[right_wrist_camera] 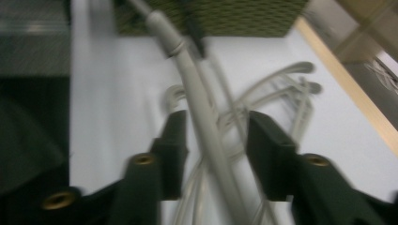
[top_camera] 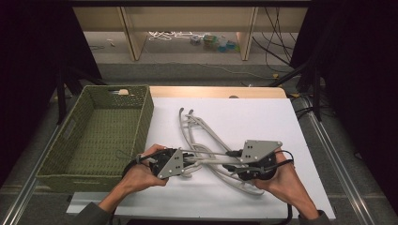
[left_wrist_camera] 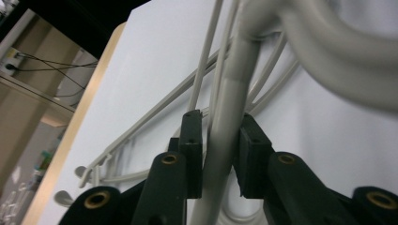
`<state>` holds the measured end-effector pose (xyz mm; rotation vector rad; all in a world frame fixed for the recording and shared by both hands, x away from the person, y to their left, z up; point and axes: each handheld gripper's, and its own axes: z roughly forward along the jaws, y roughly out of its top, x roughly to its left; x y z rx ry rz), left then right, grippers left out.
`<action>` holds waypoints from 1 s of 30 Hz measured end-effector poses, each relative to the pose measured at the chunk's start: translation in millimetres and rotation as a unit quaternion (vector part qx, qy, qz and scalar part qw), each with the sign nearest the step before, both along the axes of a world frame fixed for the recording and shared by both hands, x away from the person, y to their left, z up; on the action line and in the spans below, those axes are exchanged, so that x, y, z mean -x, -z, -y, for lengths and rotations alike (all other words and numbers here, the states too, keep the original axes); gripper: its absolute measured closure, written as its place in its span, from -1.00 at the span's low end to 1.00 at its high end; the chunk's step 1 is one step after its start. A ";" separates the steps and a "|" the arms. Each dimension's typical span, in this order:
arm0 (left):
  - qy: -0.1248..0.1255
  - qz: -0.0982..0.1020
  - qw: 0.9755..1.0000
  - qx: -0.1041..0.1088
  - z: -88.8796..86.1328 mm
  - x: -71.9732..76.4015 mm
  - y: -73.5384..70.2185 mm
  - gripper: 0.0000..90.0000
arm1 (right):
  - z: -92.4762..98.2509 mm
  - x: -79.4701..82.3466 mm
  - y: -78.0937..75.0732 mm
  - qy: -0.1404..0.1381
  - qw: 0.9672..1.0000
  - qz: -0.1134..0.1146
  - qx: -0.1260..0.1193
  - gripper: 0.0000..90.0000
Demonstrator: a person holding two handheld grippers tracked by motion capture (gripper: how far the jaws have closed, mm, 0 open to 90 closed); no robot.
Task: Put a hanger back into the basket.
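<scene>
Two grippers are in my hands over the white table (top_camera: 291, 122). My left gripper (top_camera: 187, 161) is clamped on a thick grey bar of one of the clothes hangers (top_camera: 206, 140); in the left gripper view the pads (left_wrist_camera: 192, 154) press that bar from both sides, with the thin wire arms fanning out beyond the tips. My right gripper (top_camera: 232, 164) faces it from the other end of the tangle, its jaws parted around a grey hanger arm (right_wrist_camera: 202, 117) without pinching it. Beyond my left gripper, on its outer side, sits the green woven basket (top_camera: 75, 122).
</scene>
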<state>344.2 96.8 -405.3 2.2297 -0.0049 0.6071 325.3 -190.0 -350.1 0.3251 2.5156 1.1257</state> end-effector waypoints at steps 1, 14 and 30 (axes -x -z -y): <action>-0.004 -0.015 1.000 0.013 -0.8 -0.8 -1.6 0.77 | 2.3 -2.5 -2.9 0.035 0.999 0.007 -0.025 0.03; -0.051 -0.072 0.995 0.040 -9.8 -8.2 -12.6 0.77 | 10.6 0.6 -19.6 0.105 0.989 0.040 -0.093 -0.35; -0.147 -0.206 0.956 0.147 -33.7 -24.7 -26.7 0.76 | 16.9 11.2 -11.0 0.166 0.977 0.034 -0.127 -0.50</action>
